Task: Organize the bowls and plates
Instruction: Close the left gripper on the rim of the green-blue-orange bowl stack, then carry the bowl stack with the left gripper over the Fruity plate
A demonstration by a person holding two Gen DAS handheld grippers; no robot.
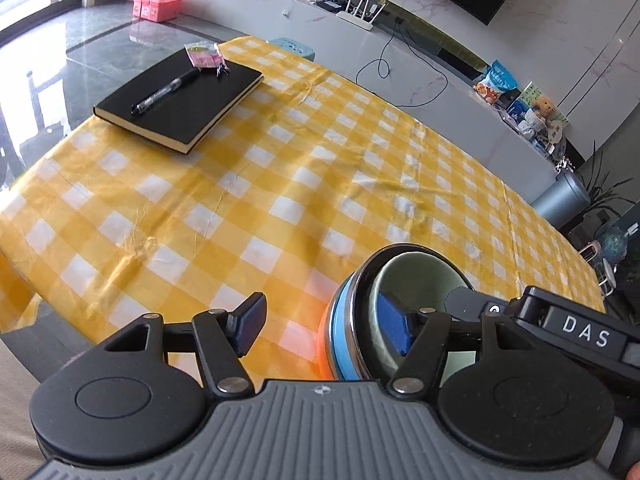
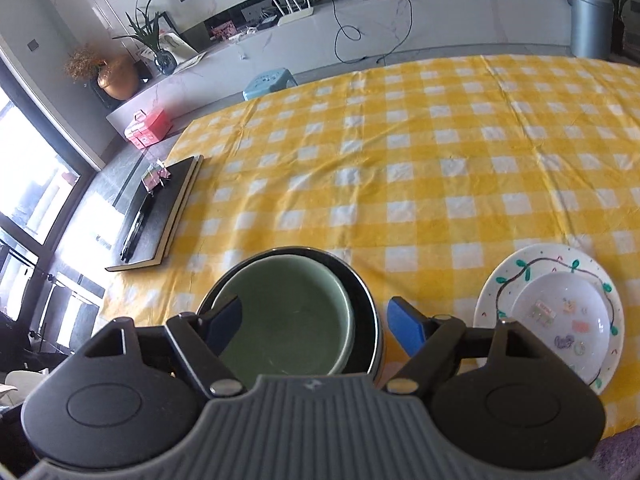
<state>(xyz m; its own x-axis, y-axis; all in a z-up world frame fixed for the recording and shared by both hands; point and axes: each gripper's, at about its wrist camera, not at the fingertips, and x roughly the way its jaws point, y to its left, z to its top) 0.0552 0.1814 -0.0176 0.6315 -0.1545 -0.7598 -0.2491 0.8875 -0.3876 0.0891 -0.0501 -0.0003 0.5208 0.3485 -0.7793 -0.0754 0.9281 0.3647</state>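
A pale green bowl [image 2: 288,320] sits nested inside a blue bowl with a dark rim [image 2: 370,312] on the yellow checked table. My right gripper [image 2: 320,324] is open, its fingers astride the bowls' right side. In the left wrist view the nested bowls [image 1: 416,280] stand at the lower right; my left gripper [image 1: 324,326] is open, its right finger inside the green bowl. The right gripper's body [image 1: 576,332] reaches in from the right. A white plate with a green vine pattern [image 2: 516,268] holds a clear bowl [image 2: 560,320] at the right.
A black notebook [image 1: 180,100] with a pen [image 1: 166,92] and pink clips [image 1: 206,54] lies at the table's far left. The yellow checked cloth [image 1: 280,184] covers the table. A grey bin [image 2: 590,24] and a blue stool [image 2: 268,82] stand beyond the table.
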